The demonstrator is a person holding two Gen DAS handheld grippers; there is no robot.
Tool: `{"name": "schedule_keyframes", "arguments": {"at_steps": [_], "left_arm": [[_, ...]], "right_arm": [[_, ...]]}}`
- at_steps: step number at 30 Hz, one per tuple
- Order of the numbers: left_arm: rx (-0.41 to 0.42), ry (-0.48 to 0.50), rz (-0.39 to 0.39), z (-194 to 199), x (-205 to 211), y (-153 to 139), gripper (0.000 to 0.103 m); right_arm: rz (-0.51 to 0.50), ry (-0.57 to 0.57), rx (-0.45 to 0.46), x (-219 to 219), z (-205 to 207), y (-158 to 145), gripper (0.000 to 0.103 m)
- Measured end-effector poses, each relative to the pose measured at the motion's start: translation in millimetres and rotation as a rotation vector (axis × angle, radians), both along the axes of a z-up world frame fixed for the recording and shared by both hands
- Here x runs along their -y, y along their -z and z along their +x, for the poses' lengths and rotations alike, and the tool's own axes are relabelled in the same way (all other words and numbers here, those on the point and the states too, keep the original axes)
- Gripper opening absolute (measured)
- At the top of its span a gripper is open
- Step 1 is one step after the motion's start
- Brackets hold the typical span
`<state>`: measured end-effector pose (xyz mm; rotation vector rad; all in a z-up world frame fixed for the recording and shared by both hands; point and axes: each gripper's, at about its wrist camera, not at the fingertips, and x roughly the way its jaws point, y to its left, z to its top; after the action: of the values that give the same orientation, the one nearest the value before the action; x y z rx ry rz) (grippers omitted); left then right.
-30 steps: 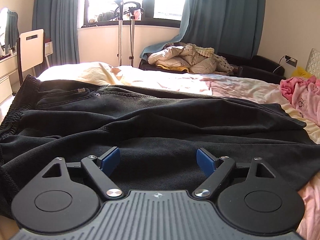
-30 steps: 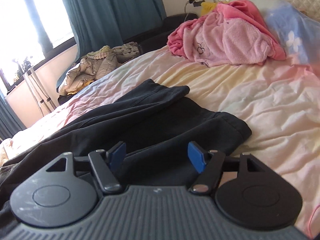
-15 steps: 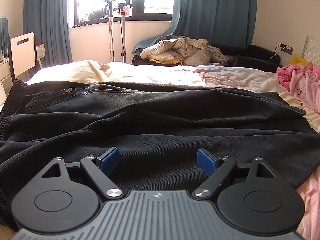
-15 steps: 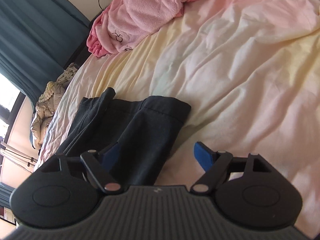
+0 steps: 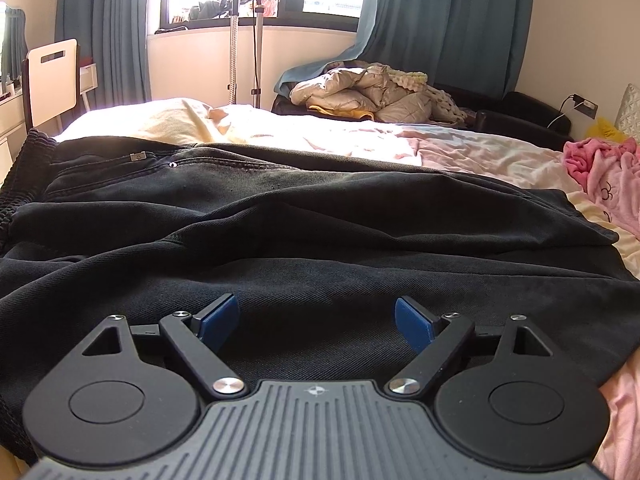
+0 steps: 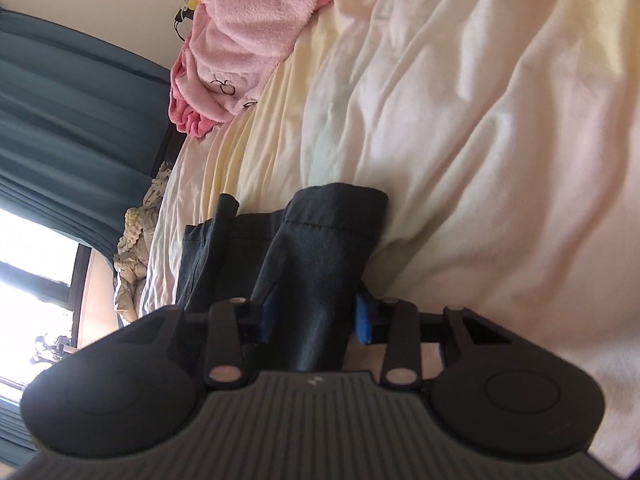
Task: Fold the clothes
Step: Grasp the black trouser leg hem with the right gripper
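Black trousers (image 5: pixel 304 232) lie spread across the bed, waistband at the left, legs running right. My left gripper (image 5: pixel 316 322) is open and empty, low over the near trouser leg. In the right wrist view the view is rolled sideways, and my right gripper (image 6: pixel 316 316) has its blue pads on either side of the near trouser leg (image 6: pixel 320 264), close behind its hem (image 6: pixel 340 200). The pads are closing on the cloth with a gap still showing at the sides. The second leg's hem (image 6: pixel 216 236) lies just to the left.
The pale yellow and pink bedsheet (image 6: pixel 460 128) is wrinkled. A pink fleece garment (image 6: pixel 240 48) lies near the headboard, also in the left wrist view (image 5: pixel 604 176). A heap of beige bedding (image 5: pixel 368 92) sits on a dark sofa beyond the bed. A chair (image 5: pixel 48 80) stands at left.
My right gripper rolled sideways, moved onto the near trouser leg's end and narrowed its jaws around it. My left gripper sank slightly and stayed open.
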<state>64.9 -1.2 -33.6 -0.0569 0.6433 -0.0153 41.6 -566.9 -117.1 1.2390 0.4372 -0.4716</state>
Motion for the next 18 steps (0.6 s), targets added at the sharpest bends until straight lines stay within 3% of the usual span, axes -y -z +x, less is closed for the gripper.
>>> {"name": "schedule_keyframes", "arguments": {"at_steps": [3, 6, 10, 14, 18], "left_arm": [[-0.002, -0.008, -0.004, 0, 0, 0, 0.088], [-0.002, -0.018, -0.018, 0, -2, 0, 0.088], [0.002, -0.040, -0.022, -5, -11, -2, 0.088], [-0.003, -0.098, -0.025, -8, -34, -21, 0.088], [0.044, -0.154, -0.035, -22, -73, -63, 0.089]], "right_arm": [[-0.064, -0.030, 0.023, -5, 2, -13, 0.007], [-0.132, -0.062, 0.046, -10, 4, -27, 0.005], [-0.335, -0.121, -0.010, -32, 14, -50, 0.005], [-0.332, -0.149, -0.022, -35, 19, -46, 0.006], [-0.349, -0.169, -0.060, -30, 21, -41, 0.007]]}}
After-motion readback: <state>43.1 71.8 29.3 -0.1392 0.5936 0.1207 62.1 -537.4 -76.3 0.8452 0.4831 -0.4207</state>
